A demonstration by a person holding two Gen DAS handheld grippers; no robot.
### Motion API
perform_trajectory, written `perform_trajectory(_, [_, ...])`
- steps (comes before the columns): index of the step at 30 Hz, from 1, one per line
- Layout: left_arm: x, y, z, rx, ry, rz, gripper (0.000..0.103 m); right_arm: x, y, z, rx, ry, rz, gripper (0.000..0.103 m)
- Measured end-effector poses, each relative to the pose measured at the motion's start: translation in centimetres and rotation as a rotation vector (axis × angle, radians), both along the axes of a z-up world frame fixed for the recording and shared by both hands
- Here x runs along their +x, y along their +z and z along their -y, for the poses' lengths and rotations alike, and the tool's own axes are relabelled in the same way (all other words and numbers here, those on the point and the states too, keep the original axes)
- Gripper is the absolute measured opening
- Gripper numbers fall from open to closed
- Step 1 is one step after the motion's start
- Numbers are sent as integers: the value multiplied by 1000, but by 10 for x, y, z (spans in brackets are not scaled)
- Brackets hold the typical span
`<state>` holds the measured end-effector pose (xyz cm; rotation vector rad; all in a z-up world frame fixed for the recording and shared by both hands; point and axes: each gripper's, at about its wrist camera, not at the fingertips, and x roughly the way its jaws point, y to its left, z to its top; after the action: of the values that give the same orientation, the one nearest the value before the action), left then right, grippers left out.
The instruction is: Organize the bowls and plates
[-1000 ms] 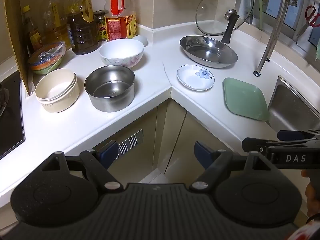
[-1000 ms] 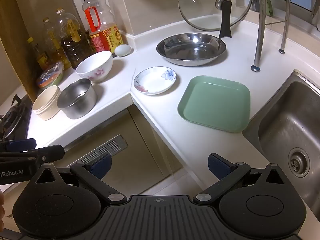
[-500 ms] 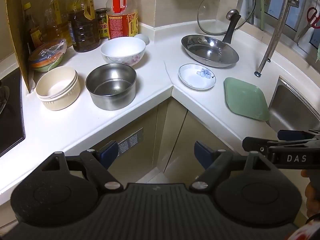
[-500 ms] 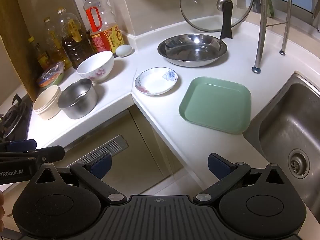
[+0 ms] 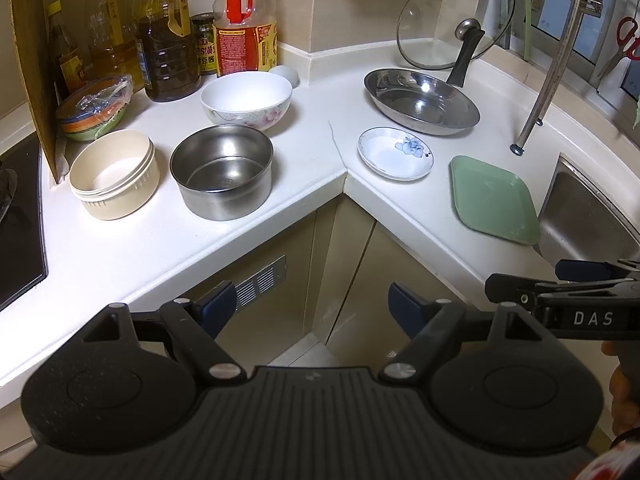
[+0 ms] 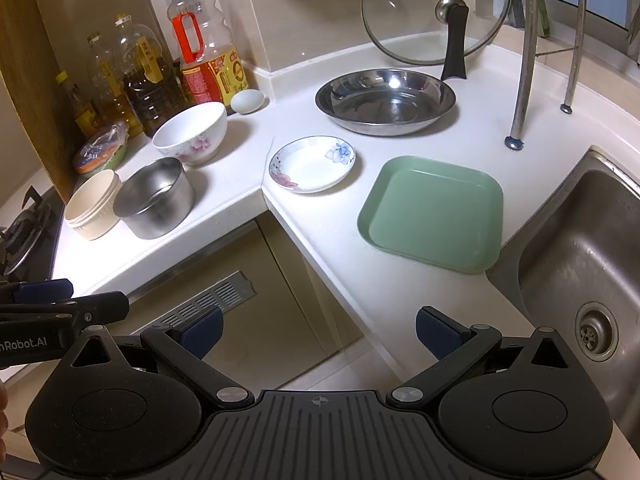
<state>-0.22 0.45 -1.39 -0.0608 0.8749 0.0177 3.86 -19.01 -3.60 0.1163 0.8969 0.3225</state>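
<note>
White letters "DAS" stand on the side of the right gripper (image 5: 576, 304), seen beside the sink (image 5: 580, 216). "nRobot.AI", cut off at the frame edge, stands on the left gripper (image 6: 44, 320). The bottle labels beyond the sink carry print too small to read.

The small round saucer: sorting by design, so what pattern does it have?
The saucer is white with a blue flower and a pink one near its rim, clearest in the right wrist view.
</note>
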Motion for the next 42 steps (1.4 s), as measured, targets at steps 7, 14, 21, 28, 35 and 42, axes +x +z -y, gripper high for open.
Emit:
perform_trajectory(7, [3,1,-1,-1,2,-3,82,3,-1,2,-1,0,1,102])
perform_trajectory(14, [3,1,-1,-4,0,-6,82,6,-2,3,-3,0,0,102])
perform_trajectory(21, [9,-1,0,-6,3,-10,82,7,-2,3,-4,0,0,102])
perform_trajectory(28, [9,0,0,-11,5,-12,82,7,-2,2,-4,1,1,102])
perform_trajectory(35, [10,0,0,-13,5,-15,82,7,-2,3,-5,1,1,102])
perform_trajectory(42, [10,1,-1,-14,5,-15,82,7,-2,3,-6,2,2,102])
